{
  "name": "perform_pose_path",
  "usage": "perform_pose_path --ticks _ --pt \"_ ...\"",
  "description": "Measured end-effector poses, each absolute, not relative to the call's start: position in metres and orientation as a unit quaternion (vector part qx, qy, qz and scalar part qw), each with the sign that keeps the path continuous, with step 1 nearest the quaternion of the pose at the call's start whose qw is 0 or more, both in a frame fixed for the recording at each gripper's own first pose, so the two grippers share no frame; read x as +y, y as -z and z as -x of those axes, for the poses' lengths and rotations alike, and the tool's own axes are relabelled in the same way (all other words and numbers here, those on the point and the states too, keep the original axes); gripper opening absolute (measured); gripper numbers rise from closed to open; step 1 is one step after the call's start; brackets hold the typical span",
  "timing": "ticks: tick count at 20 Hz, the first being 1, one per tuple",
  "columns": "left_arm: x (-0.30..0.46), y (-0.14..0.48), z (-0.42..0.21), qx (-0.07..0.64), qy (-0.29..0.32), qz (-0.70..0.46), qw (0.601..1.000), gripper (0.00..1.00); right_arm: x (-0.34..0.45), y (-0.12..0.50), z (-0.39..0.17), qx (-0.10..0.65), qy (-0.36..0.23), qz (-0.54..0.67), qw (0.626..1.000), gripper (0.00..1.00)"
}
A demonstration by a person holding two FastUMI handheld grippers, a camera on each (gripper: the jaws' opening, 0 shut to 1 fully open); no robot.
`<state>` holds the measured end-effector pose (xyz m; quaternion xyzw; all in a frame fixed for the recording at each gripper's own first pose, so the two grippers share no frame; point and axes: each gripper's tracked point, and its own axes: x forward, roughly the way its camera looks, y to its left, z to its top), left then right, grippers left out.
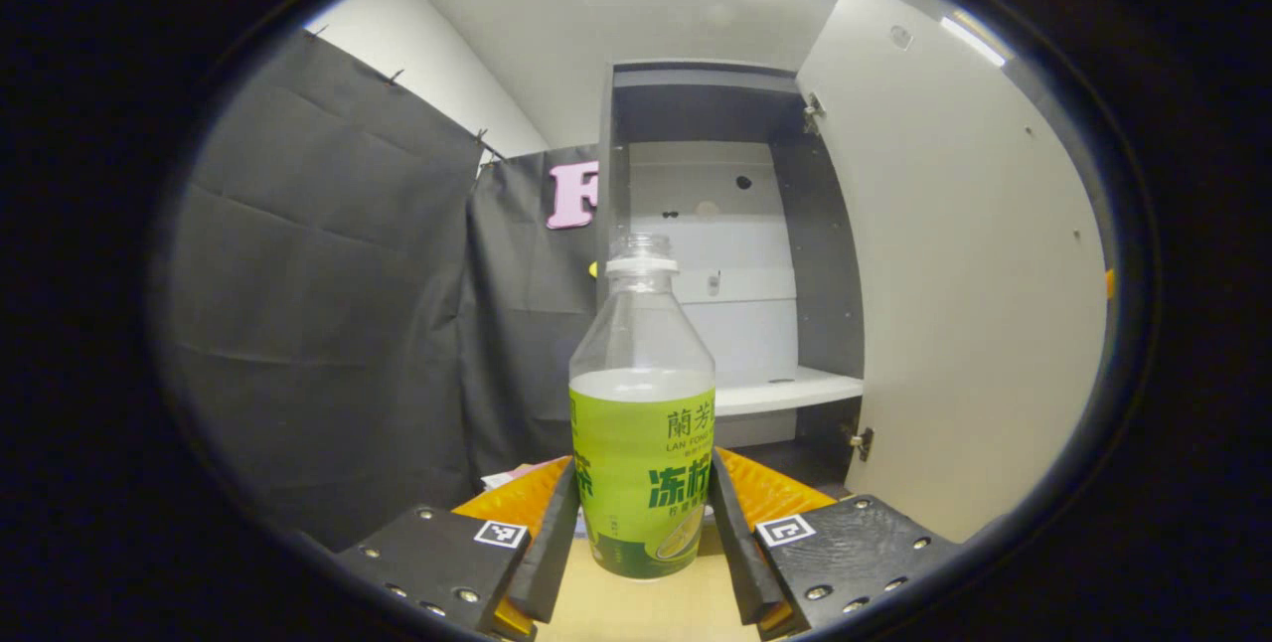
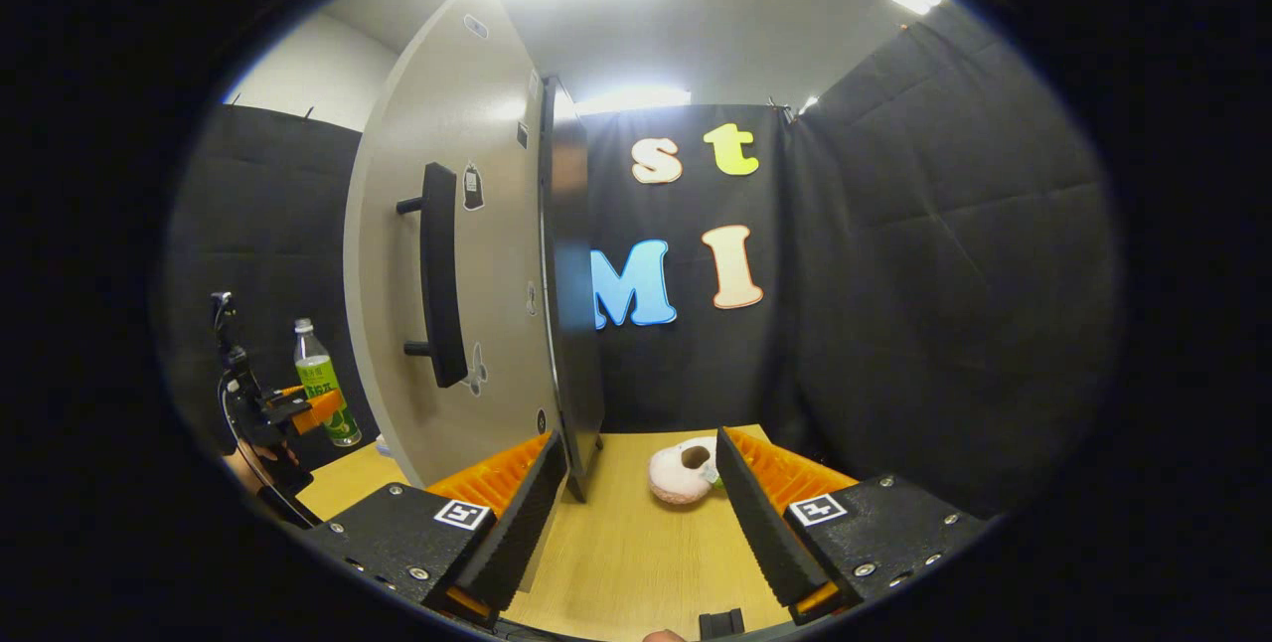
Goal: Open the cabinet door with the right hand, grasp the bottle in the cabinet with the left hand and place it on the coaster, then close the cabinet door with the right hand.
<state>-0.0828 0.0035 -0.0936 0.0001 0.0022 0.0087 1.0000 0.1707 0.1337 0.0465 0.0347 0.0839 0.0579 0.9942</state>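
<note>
The left gripper (image 1: 644,523) has its fingers pinching the bottle (image 1: 642,423) at frame centre; the right gripper (image 2: 636,503) has its fingers spread beside the open cabinet door (image 2: 467,254).

Clear glossy plastic bottle (image 1: 642,394) with shiny printed label; matt smooth laminate door (image 1: 969,254); pale wood-grain table (image 2: 636,543); matt creased cloth wall (image 1: 328,284); ribbed gripper pads (image 2: 522,518).
</note>
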Motion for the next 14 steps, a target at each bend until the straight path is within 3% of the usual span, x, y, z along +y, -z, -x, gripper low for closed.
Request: perform_pose_path --ticks 2,3,5,9,10,12,14 --pt "0.010 0.110 0.095 0.009 -0.015 0.001 1.000 0.68 0.134 -0.050 -0.173 0.077 -0.057 -0.032 0.995 0.94" --pt "0.012 0.121 0.103 0.012 -0.019 0.003 1.000 0.72 0.135 -0.051 -0.173 0.074 -0.057 -0.032 0.995 0.93" --pt "0.020 0.143 0.116 0.018 -0.031 -0.003 0.999 0.64 0.137 -0.050 -0.174 0.075 -0.057 -0.039 0.995 0.93" --pt "0.027 0.182 0.131 0.037 -0.037 -0.001 0.999 0.72 0.138 -0.046 -0.172 0.089 -0.054 -0.040 0.994 0.94" --pt "0.029 0.191 0.132 0.042 -0.038 0.002 0.998 0.68 0.137 -0.046 -0.171 0.089 -0.051 -0.037 0.994 0.93" --pt "0.032 0.208 0.139 0.049 -0.044 0.001 0.998 0.72 0.136 -0.046 -0.171 0.089 -0.046 -0.038 0.994 0.91" --pt "0.035 0.219 0.135 0.053 -0.050 -0.006 0.997 0.64 0.136 -0.044 -0.170 0.094 -0.042 -0.039 0.994 0.94"
